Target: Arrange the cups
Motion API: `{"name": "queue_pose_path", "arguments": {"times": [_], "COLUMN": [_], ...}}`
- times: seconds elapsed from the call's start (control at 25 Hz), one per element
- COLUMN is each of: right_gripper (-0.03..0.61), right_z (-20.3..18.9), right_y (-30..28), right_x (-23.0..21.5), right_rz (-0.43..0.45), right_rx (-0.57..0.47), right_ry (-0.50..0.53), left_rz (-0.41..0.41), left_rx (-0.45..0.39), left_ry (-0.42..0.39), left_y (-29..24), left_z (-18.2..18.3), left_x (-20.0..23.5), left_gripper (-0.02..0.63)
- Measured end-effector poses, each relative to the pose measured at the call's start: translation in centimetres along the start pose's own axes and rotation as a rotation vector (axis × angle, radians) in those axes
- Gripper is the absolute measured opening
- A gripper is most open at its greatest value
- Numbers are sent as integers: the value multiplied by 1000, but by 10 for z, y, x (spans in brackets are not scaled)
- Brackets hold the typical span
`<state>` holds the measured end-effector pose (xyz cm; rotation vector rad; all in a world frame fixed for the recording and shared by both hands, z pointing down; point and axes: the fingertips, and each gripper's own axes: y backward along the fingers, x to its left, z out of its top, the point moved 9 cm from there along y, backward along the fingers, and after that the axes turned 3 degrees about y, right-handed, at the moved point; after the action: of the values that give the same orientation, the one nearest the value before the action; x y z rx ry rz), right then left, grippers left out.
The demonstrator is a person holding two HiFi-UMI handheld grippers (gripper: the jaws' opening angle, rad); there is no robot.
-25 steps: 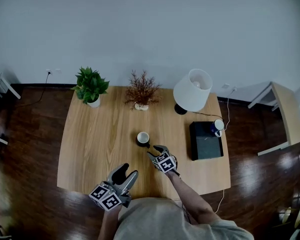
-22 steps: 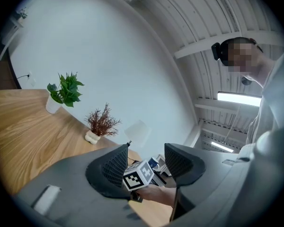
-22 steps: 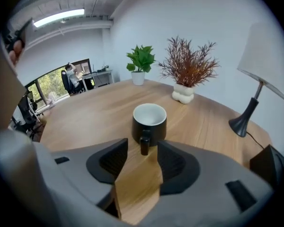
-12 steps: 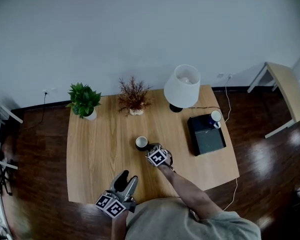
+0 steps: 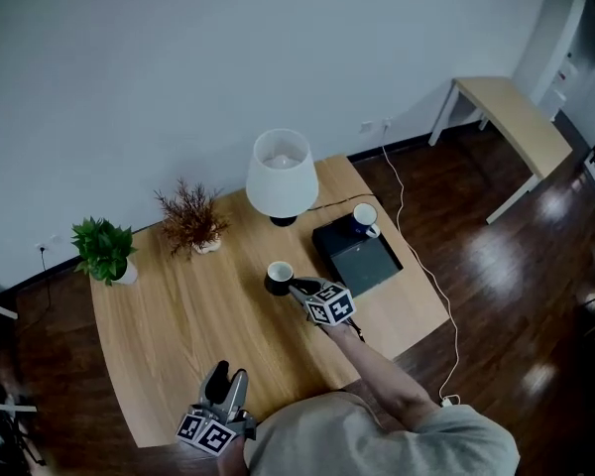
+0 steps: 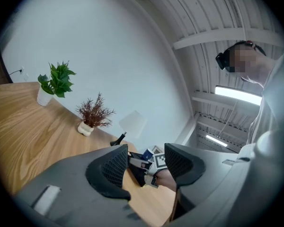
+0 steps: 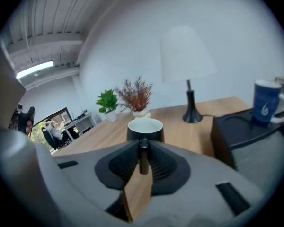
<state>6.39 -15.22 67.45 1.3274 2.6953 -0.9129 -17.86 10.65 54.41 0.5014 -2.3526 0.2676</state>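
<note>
A black cup [image 5: 278,277] with a white inside is near the middle of the wooden table [image 5: 178,315]. My right gripper [image 5: 300,288] is shut on its handle, and in the right gripper view the cup [image 7: 145,129] stands upright just past the jaws [image 7: 143,154], the handle pinched between the pads. A blue cup [image 5: 364,218] stands on a black box [image 5: 362,258] to the right, also in the right gripper view [image 7: 267,109]. My left gripper [image 5: 224,383] hangs open at the table's near edge, nothing between its jaws [image 6: 144,162].
A white-shaded lamp [image 5: 280,175] stands behind the black cup. A dried red plant [image 5: 191,218] and a green potted plant [image 5: 104,249] sit along the table's far edge. A cable [image 5: 416,256] runs off the right side. A second table [image 5: 511,117] stands at the far right.
My right gripper has moved up to the black cup and closed on its handle. The head view has swung, so the table now lies slanted. The left gripper barely moved.
</note>
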Motion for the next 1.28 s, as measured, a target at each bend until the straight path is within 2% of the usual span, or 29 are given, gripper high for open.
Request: {"name": "queue_pose_path", "arguments": {"times": [0.08, 0.16, 0.28, 0.36, 0.48, 0.6, 0.8, 1.04, 1.08, 1.2, 1.28], "right_gripper": [72, 72, 72, 72, 72, 72, 72, 70, 115, 158, 156], "right_z": [21, 39, 43, 35, 23, 12, 5, 6, 5, -2, -10], "right_y": [32, 60, 79, 78, 72, 69, 63, 61, 61, 74, 90], "right_x": [-32, -68, -121, -145, -160, -165, -167, -168, -168, -164, -151], "right_rz": [-83, -205, -365, -417, -449, -467, -450, -444, -459, -474, -440], "right_rx": [-89, -145, -141, -102, -49, -41, -53, -1, 20, 40, 6], "right_ry": [-14, 6, 34, 48, 89, 125, 118, 106, 103, 41, -21], "left_rz": [-11, -16, -18, -16, -7, 2, 6, -5, -6, -6, -8], "left_rx": [13, 21, 27, 29, 28, 23, 28, 36, 36, 32, 30], "left_ry": [-4, -7, -12, -14, -17, -18, -17, -18, -19, -19, -17], "left_y": [-5, -8, -9, -9, -8, -8, -8, -12, -12, -11, -12], "left_z": [0, -1, -1, 0, 0, 1, -1, 0, 0, 0, -1], "left_x": [-2, -4, -7, -7, -8, -8, -8, -9, -10, -11, -11], "left_gripper": [250, 250, 250, 250, 250, 250, 250, 250, 250, 250, 250]}}
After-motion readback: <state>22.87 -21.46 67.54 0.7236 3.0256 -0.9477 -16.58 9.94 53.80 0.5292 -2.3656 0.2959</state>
